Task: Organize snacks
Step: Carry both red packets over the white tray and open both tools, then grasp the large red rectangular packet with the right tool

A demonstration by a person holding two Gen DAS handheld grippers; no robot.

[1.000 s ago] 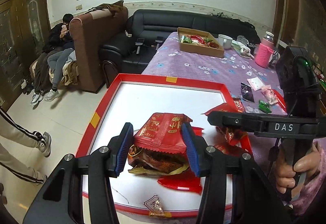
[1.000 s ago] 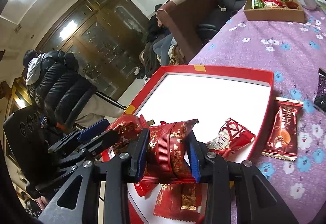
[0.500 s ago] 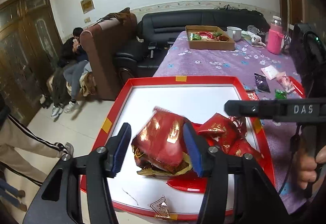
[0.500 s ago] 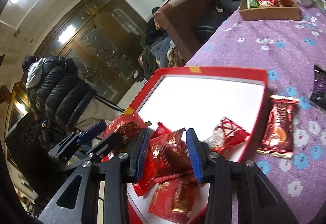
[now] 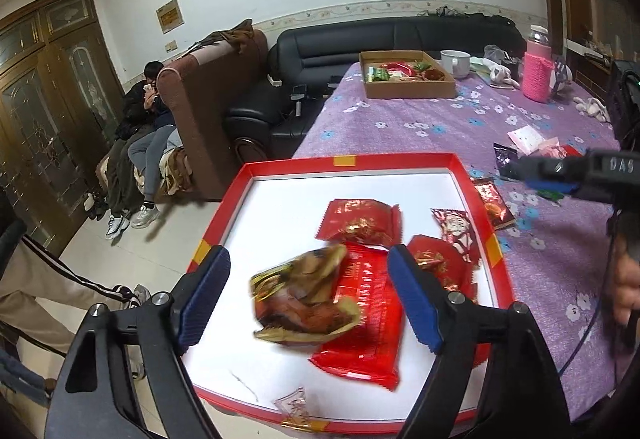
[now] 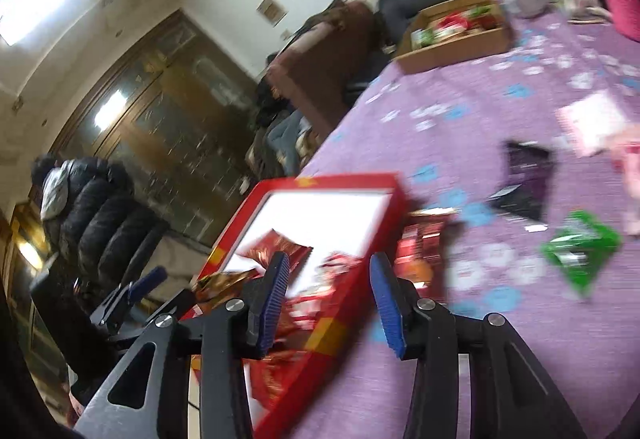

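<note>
Snacks in red wrappers lie scattered inside the red tray [image 5: 474, 183] at the near edge of the purple flowered tablecloth [image 5: 420, 119] — and a brown-and-gold packet [image 5: 304, 299], blurred, sits between the spread jaws of the left gripper [image 5: 308, 291], its blue pads clear of the wrapper on both sides after the jaws have just been opening. The packet looks released over the long red packet [image 5: 366, 323] and appears to be dropping onto it. The right gripper [image 6: 328, 299], jaws parted with nothing between them after just opening a little, hangs over the tray's right rim; its view is smeared, so fine detail is hard to tell. More snacks remain out on the cloth — a green packet [image 6: 580, 247], a dark purple one [image 6: 524, 183], a red-brown one [image 5: 492, 203] just beside the tray. Done well, the step calls for the left jaws to stay wide until the packet has settled, then to lift clear without dragging it, while the right picks one loose packet flat by its edges.
</note>
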